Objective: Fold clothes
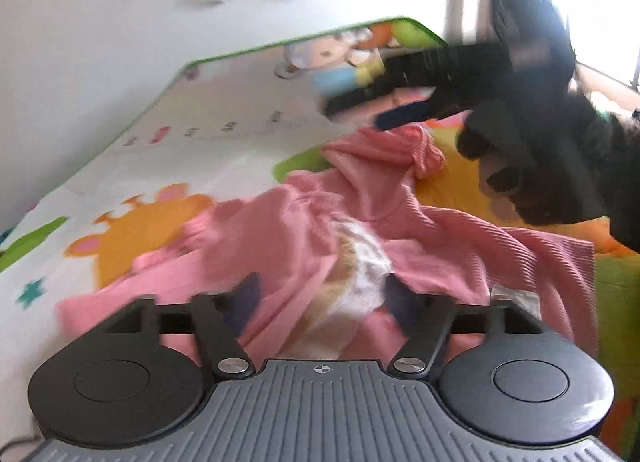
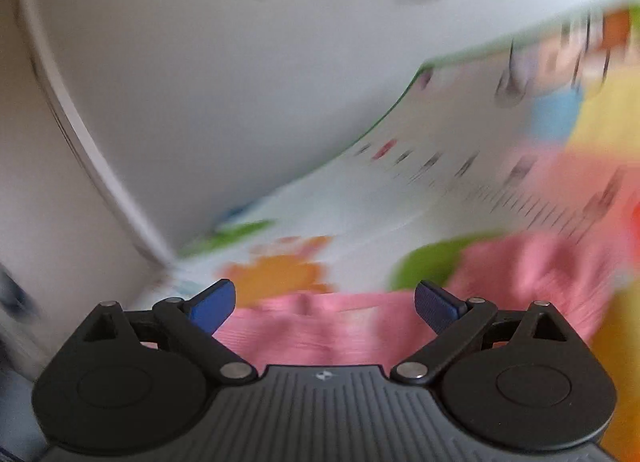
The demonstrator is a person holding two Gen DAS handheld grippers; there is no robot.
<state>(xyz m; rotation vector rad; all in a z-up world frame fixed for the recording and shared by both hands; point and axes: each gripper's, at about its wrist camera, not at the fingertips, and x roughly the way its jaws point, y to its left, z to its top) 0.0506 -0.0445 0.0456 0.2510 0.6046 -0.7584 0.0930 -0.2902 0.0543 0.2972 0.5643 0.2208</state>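
A pink ribbed top (image 1: 360, 230) lies crumpled on a cartoon play mat (image 1: 168, 166), bunched into loose folds with a white and tan print showing near its middle and a small white label at its right hem. One sleeve end is humped up at the far side of the heap, and the cloth trails off toward the near left. The garment sits on the right half of the mat, over green and orange patches.

The left gripper (image 1: 320, 298) is released: its dark blue pads stand wide apart just over the near part of the top, with pink cloth lying in the gap but not pinched. The right gripper (image 2: 324, 304) is also released, its blue pads spread wide above the near edge of the pink cloth, nothing caught between them. In the left wrist view it appears blurred above the far side of the heap, carried by a hand in a black glove (image 1: 532, 166).

Left of the top the mat is bare up to its green border (image 1: 168, 74), where it meets a white wall (image 1: 80, 42).
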